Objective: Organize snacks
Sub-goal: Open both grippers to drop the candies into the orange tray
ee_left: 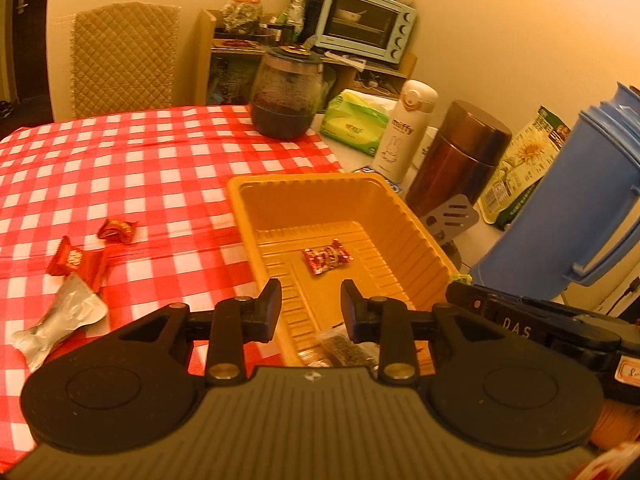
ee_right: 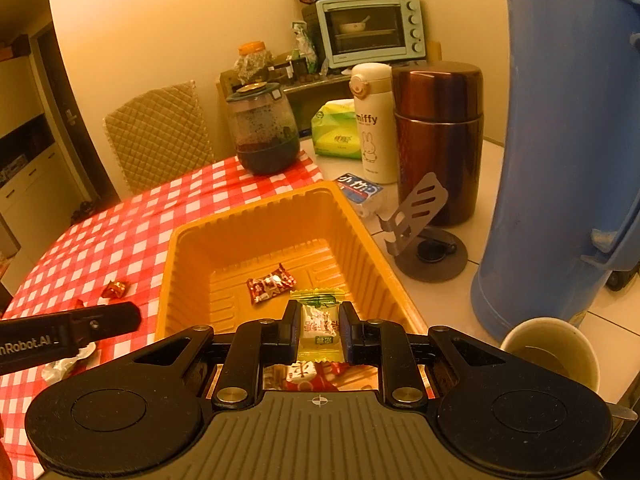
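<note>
Right gripper (ee_right: 319, 330) clamped on yellow-green candy (ee_right: 320, 326), lower centre of frame, over near end of orange tray (ee_right: 192, 240). Advice: lower slightly, release beside red candy (ee_right: 270, 283). Left gripper (ee_left: 310, 312) fingers apart, empty; loose snacks (ee_left: 76, 262) wait at left on checked cloth (ee_left: 140, 168).

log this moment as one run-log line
left gripper: open, empty | right gripper: shut on yellow candy over orange tray | tray: red candy

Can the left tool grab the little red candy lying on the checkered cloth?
Probably yes. The left tool is open and holds nothing, and the red candy lies bare on the cloth with nothing over it. The tool would need to swing away from the orange tray.
</note>
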The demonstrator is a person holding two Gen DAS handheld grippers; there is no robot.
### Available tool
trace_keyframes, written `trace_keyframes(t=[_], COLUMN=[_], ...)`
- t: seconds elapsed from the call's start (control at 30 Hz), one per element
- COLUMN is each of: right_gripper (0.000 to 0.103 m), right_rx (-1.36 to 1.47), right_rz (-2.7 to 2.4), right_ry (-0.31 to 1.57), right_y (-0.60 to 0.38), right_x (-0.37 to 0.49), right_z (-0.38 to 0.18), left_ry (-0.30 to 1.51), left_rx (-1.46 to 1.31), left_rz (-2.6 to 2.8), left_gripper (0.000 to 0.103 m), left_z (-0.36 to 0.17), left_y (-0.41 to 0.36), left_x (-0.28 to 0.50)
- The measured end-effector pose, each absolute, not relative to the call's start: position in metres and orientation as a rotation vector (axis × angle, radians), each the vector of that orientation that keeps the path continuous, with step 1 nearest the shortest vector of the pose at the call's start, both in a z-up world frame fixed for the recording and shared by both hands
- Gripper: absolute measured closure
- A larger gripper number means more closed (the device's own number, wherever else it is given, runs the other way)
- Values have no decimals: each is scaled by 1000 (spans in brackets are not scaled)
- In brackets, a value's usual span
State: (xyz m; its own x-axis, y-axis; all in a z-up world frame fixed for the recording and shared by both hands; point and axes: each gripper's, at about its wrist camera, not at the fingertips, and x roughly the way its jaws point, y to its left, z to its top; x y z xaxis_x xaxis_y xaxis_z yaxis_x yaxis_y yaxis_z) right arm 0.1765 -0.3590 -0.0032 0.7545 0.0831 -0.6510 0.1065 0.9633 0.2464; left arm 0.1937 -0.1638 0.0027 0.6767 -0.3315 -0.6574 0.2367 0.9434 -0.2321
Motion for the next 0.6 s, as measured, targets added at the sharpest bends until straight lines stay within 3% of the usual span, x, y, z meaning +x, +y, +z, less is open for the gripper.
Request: trace_keyframes(t=[0.3,0.4,0.47,0.5,0.6], right_gripper=[82,80,53,37,37], right_rx=[258,264,261,274,279], right_rz=[26,64,59,60,62], right_ry=[721,725,720,708,711], right_y=[-345,-342,-342,-343,-342], right_x=[185,188,187,185,181], right_z=[-1,-2,-2,-1,3], left_ry=[766,769,770,771,775], left_rx=[-164,-171,-175,-175,-175], left_rz=[-272,-254,-239,-233,-212], left_gripper=[70,63,50,49,48], left_z=[2,0,-2,-2,-3], left_y=[-138,-131,-126,-124,-116], left_x=[183,179,177,176,172])
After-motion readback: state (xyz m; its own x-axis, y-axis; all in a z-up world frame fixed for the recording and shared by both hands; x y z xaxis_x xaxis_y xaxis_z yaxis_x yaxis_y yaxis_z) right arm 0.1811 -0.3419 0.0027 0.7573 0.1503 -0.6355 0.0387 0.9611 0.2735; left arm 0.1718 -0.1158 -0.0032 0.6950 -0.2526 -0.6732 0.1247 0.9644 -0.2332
